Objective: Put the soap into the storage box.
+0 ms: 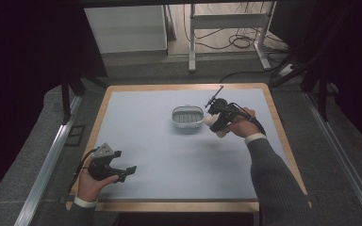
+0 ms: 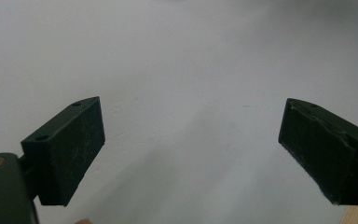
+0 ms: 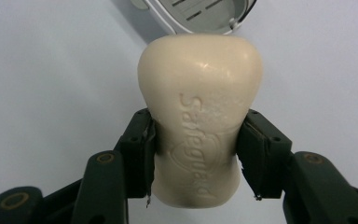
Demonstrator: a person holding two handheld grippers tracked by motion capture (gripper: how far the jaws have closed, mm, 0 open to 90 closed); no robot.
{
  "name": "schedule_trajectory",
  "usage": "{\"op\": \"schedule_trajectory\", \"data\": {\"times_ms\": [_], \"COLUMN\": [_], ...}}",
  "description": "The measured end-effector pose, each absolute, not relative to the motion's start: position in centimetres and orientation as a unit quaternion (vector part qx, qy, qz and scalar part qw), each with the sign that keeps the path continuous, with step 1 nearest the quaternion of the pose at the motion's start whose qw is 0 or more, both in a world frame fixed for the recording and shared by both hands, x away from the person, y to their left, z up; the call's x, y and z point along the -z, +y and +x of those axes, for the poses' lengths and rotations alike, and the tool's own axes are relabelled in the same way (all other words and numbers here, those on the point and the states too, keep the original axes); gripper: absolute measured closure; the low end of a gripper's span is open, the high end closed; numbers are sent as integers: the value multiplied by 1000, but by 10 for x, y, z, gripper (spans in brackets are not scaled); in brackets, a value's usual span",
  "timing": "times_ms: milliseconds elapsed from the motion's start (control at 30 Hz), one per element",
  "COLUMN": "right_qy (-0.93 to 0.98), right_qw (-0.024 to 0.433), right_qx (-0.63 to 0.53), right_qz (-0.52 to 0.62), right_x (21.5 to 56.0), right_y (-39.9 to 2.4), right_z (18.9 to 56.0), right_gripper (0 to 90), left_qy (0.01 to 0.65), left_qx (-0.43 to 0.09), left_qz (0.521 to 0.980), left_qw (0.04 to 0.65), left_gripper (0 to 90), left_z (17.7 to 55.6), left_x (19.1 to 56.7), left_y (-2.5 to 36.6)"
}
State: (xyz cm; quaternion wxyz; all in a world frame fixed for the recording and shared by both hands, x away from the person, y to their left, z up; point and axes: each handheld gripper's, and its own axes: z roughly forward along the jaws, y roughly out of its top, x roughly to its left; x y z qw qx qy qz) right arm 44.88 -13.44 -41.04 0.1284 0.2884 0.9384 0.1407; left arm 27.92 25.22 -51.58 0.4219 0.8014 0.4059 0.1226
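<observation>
The right gripper [image 3: 196, 154] is squeezing a bar of soap [image 3: 199, 116] just beside the soap dish [image 1: 187, 117], while the left gripper [image 1: 126, 172] is sitting wide open over the bare table [image 1: 169, 155].

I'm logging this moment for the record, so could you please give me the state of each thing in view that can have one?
Left tool: open, nothing between its jaws, held low over the table near its front left corner.
Right tool: shut on the soap bar, beside the soap dish.
Soap bar: clamped by its sides, lifted off the table, lettered face showing.
Soap dish: on the table, upright, nothing in it.
</observation>
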Motion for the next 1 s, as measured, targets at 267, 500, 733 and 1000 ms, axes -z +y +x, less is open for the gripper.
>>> {"op": "schedule_trajectory", "data": {"times_ms": [267,500,733,1000], "right_qy": [934,935,937,937], "right_qw": [130,132,135,151], "right_qx": [-150,-147,-142,-147], "right_qz": [296,294,288,278], "right_x": [412,412,412,408], "right_y": [-131,-127,-121,-117], "right_z": [461,469,477,483], "right_gripper": [498,498,498,499], "left_qy": [403,404,407,403], "left_qx": [-118,-119,-122,-120], "left_qz": [805,803,799,803], "left_qw": [419,421,425,423], "left_gripper": [73,73,73,73], "left_z": [280,280,279,279], "left_x": [516,516,513,514], "left_y": [253,253,256,255]}}
